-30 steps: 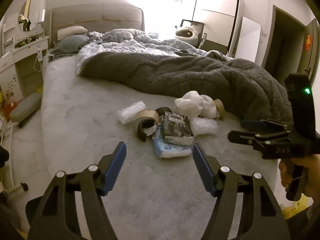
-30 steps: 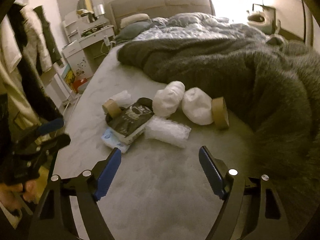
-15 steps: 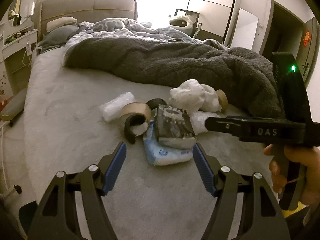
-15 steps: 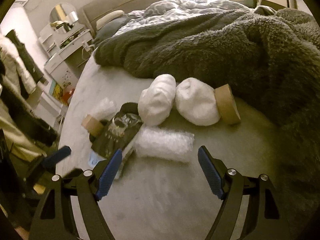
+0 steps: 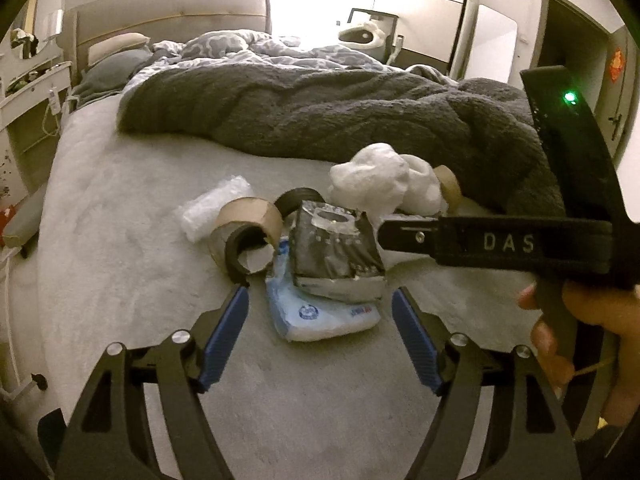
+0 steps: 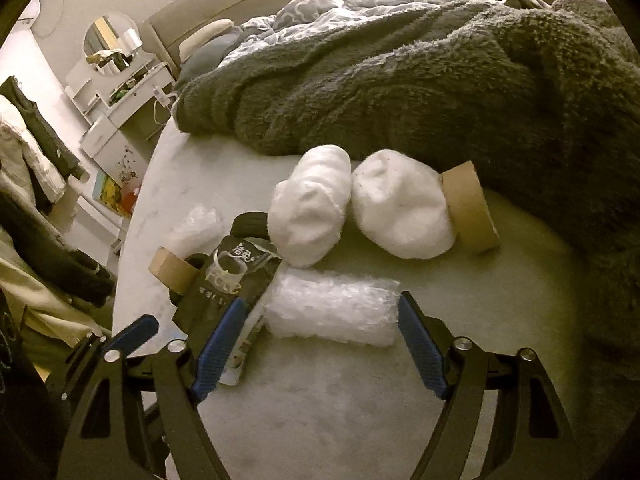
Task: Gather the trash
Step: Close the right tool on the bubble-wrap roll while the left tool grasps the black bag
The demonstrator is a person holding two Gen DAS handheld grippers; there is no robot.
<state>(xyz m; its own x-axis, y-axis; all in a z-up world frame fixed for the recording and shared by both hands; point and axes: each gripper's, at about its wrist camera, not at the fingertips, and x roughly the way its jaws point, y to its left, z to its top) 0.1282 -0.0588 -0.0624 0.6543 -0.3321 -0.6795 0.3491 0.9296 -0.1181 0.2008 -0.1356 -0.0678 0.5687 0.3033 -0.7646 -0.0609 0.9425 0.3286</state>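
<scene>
Trash lies piled on the pale bed sheet. My left gripper hovers just short of a blue-and-white tissue pack, jaws opening, nothing pressed between the pads. A black foil packet rests on that pack. My right gripper straddles a roll of bubble wrap, jaws closing, pads not squeezing it. Beyond lie two white wads and a brown tape roll. Another tape roll and a black ring sit left of the packet.
A thick grey blanket is heaped behind the pile and to its right. A second piece of bubble wrap lies at the pile's left. A white dresser with a mirror stands beside the bed. A hand holds the right gripper.
Both grippers moved closer and lower over the pile. The right gripper rolled, and the bubble wrap roll now sits between its fingers. It now reaches across the right side of the left wrist view.
</scene>
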